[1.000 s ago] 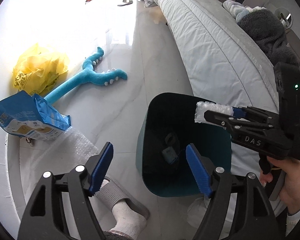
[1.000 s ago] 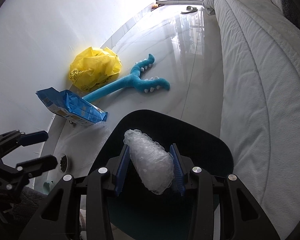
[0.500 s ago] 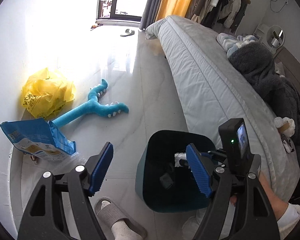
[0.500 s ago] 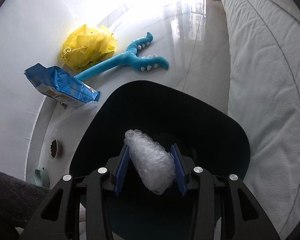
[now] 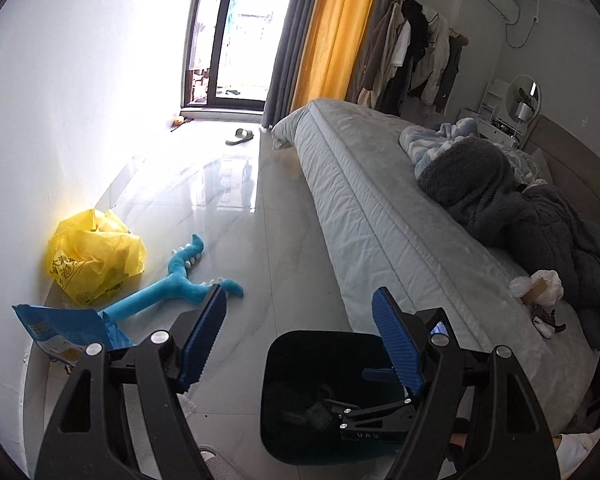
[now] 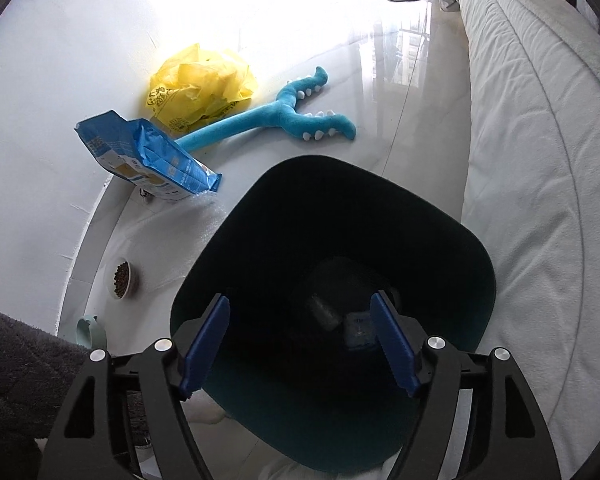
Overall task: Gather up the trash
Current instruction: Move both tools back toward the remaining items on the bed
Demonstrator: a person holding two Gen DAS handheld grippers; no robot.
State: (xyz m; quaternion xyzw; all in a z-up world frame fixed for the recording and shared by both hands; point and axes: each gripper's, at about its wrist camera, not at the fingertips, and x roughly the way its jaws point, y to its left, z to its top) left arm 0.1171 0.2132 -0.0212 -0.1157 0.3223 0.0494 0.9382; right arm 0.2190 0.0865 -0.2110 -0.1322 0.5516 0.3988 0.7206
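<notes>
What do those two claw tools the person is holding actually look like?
Both the left gripper and the right gripper are matte black plastic frames with triangular cut-outs and silver screw heads. Each finger ends in a ribbed blue pad. The right one's side bears small white letters, hard to read.

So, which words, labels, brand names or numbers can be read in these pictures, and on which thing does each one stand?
"UAS": white letters, as they seem to read, on the body of the right gripper, seen from the left wrist.
Yellow plastic bag: dark printed characters and a round mark, too blurred to read.
Blue bag: printed panels and text, too small to read.
Nothing else bears text.
</notes>
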